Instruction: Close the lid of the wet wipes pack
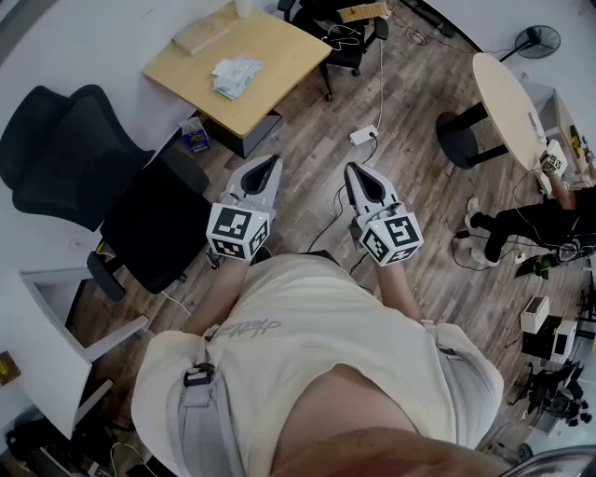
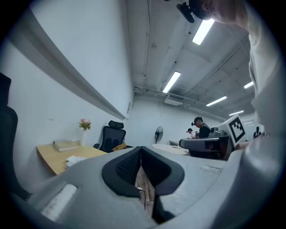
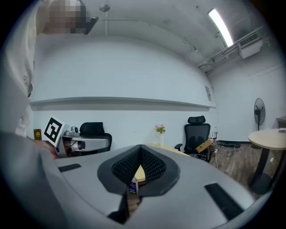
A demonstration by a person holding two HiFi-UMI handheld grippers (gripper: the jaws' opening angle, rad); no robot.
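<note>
You cannot tell from the head view whether the lid of the wet wipes pack (image 1: 236, 74) on the far tabletop (image 1: 279, 56) is up or down, because it is too small there (a pale crumpled shape, no more). A white object (image 1: 244, 7) at the tabletop's far edge is cut off by the picture's top. The pads of your right hand-held gripper (image 3: 140, 150) cover all but a sliver of a small blue box (image 3: 133, 185), whose print is unreadable. The person (image 1: 545, 210) at far right is cut by the edge.

Overhead, 2 level views; common table (image 1: 279, 56)
</note>
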